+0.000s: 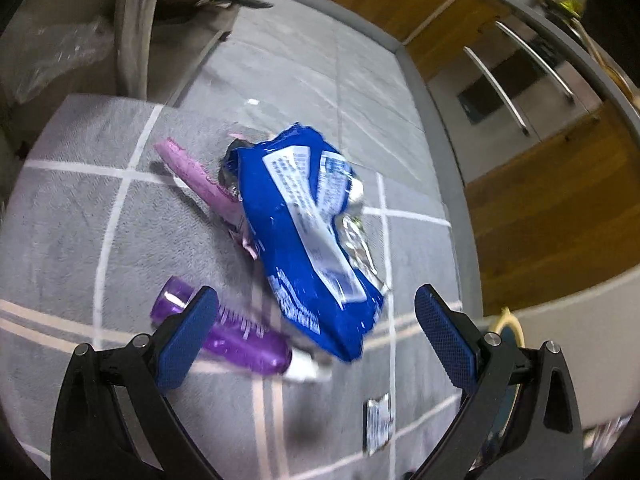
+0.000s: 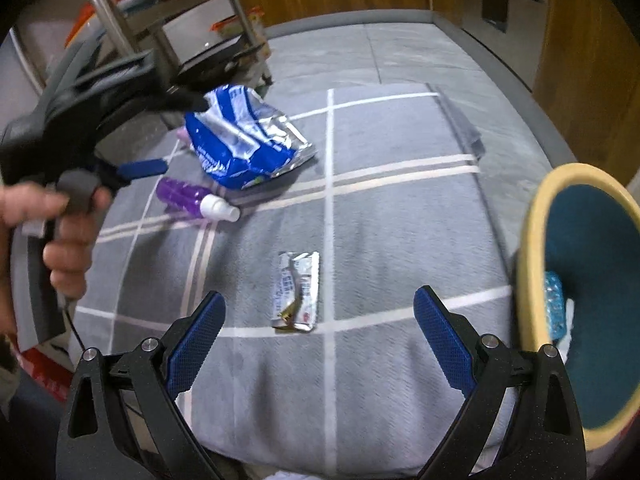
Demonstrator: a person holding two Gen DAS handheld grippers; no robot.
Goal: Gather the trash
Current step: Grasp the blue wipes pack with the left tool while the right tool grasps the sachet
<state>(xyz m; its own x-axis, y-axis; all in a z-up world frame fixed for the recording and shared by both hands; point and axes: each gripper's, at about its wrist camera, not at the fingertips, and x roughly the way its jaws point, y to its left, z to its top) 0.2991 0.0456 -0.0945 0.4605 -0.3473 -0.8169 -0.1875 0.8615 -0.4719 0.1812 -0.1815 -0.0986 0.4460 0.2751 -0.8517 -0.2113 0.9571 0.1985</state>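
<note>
Right wrist view: a round bin with a cream rim and teal inner wall (image 2: pixel 536 248) stands at the right edge of the grey checked mat (image 2: pixel 400 220); inside it lie a piece of crinkled light-blue plastic (image 2: pixel 554 304) and a white scrap just beside it. The right gripper (image 2: pixel 318 320) is spread wide and empty above a small flat silver sachet (image 2: pixel 298 290) lying on the mat. Only this view shows the hand (image 2: pixel 60 232) gripping the left tool's handle.

Left wrist view: the left gripper (image 1: pixel 316 320), likewise spread and empty, hovers over a crumpled blue foil bag (image 1: pixel 308 216), a translucent purple bottle with white cap (image 1: pixel 240 340) and a pink wrapper (image 1: pixel 204 180) partly under the bag; the pink wrapper is barely visible from the right.
</note>
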